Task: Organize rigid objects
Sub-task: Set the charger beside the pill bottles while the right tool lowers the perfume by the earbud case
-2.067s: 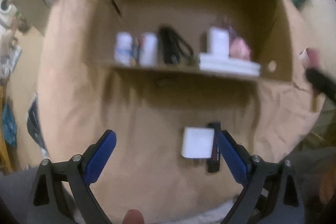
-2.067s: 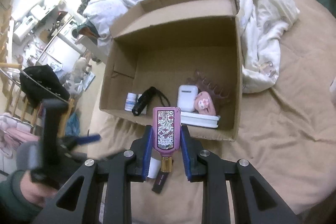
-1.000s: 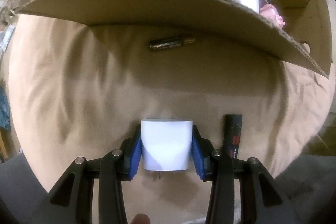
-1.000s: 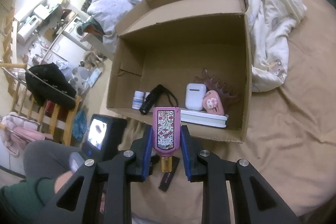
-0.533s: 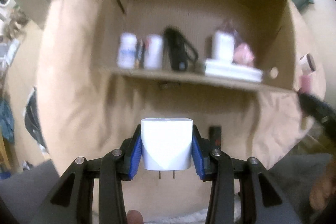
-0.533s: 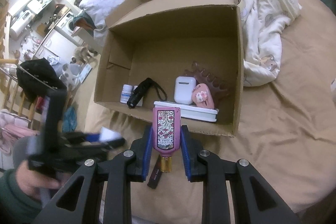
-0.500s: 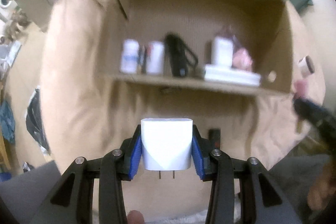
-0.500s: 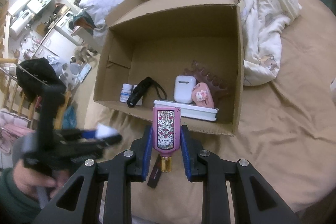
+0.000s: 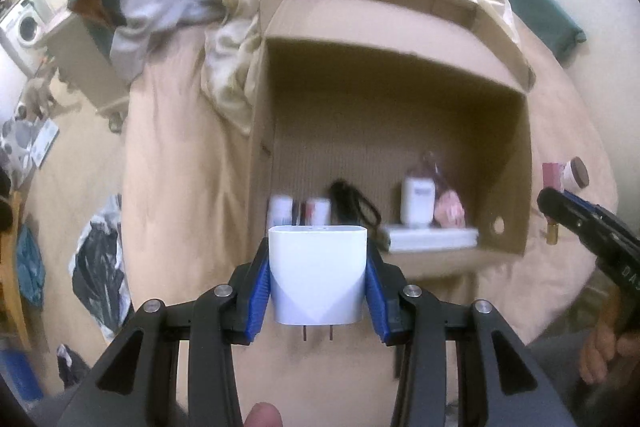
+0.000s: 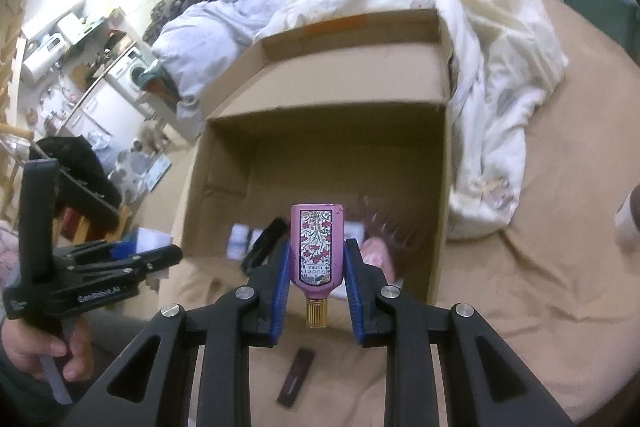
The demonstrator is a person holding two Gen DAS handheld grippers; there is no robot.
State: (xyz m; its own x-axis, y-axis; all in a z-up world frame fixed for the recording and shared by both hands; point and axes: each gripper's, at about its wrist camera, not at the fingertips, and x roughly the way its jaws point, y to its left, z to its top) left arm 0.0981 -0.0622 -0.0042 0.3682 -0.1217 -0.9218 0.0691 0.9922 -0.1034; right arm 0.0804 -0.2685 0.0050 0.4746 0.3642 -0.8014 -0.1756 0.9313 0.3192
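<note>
My left gripper point(image 9: 318, 279) is shut on a white plug-in charger point(image 9: 318, 275), prongs toward the camera, held just short of the near wall of an open cardboard box point(image 9: 400, 79). My right gripper point(image 10: 316, 267) is shut on a pink floral perfume bottle point(image 10: 317, 251), gold cap toward the camera, at the box's point(image 10: 320, 147) near edge. Inside the box lie small white bottles point(image 9: 282, 209), a black item with a strap point(image 9: 352, 203), a white earbud case point(image 9: 418, 201), a pink item point(image 9: 448, 209) and a flat white case point(image 9: 432, 239). The left gripper also shows at left in the right wrist view point(image 10: 160, 253).
A thin dark stick point(image 10: 296, 371) lies on the tan bed sheet point(image 10: 520, 287) in front of the box. Crumpled white bedding point(image 10: 480, 67) is heaped behind and to the right of it. A small jar with a brown lid point(image 9: 576, 173) lies right of the box. The bed drops off at left.
The left gripper has lifted the charger off the sheet and tilted up toward the box, which now shows from above. The right gripper with the perfume bottle has shifted slightly closer to the box.
</note>
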